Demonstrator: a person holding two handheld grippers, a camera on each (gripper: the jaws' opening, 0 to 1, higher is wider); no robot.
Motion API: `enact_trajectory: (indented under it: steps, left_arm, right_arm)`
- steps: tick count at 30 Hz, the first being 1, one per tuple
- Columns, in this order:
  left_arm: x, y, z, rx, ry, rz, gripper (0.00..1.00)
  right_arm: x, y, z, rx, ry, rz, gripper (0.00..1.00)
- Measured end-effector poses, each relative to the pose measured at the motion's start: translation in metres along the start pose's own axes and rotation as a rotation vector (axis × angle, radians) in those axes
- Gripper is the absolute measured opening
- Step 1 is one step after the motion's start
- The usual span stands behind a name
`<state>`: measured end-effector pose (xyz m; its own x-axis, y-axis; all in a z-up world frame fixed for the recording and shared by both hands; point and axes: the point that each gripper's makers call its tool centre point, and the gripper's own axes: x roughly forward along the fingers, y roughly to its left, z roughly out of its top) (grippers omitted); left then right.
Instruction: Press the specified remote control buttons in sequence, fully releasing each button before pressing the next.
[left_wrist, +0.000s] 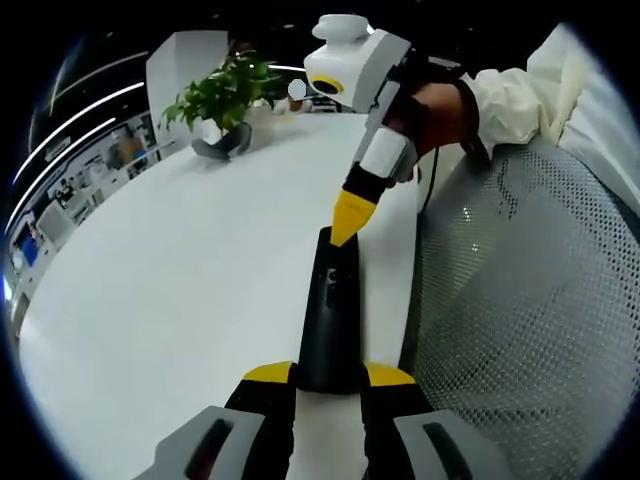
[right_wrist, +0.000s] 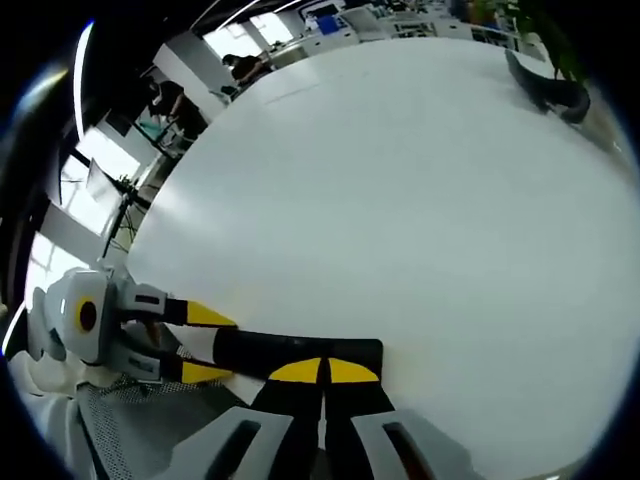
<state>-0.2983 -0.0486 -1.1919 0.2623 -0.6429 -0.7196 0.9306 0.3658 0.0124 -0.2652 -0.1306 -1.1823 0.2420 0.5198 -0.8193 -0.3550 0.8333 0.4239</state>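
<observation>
A black remote control (left_wrist: 330, 300) lies lengthwise near the white table's right edge. My left gripper (left_wrist: 330, 373) is shut on its near end, one yellow tip on each side. From the upper right my right gripper (left_wrist: 350, 218) comes down, shut, with its joined yellow tips touching the remote's far end. In the right gripper view the remote (right_wrist: 255, 352) lies crosswise. My right gripper (right_wrist: 323, 370) has its tips together on the remote's top, and the left gripper (right_wrist: 203, 345) clamps the remote's left end.
The white table (left_wrist: 180, 280) stretches away to the left. A potted plant (left_wrist: 225, 100) with a dark curved object beside it stands at the far end. A grey mesh chair (left_wrist: 530, 300) is close on the right. A white sleeve (left_wrist: 510, 95) holds the right gripper.
</observation>
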Motion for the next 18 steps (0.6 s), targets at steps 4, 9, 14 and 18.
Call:
enact_trajectory:
  steps: [4, 9, 14, 18]
  left_arm:
    - [0.0002, 0.0001, 0.0001, -0.001, 0.0, -0.001, 0.24]
    - [0.0007, 0.0003, 0.0003, -0.001, 0.0, -0.001, 0.24]
    - [0.0011, 0.0006, 0.0005, -0.001, -0.002, -0.002, 0.24]
    - [0.0013, 0.0005, 0.0007, 0.002, -0.002, -0.002, 0.24]
  right_arm:
    - [0.0001, -0.0006, 0.0003, 0.003, -0.001, 0.0, 0.0]
    - [0.0004, -0.0018, 0.0006, 0.026, -0.002, 0.009, 0.0]
    - [0.0008, -0.0011, 0.0003, 0.009, -0.004, 0.002, 0.0]
    - [0.0012, -0.0014, 0.0, -0.003, -0.005, -0.003, 0.0]
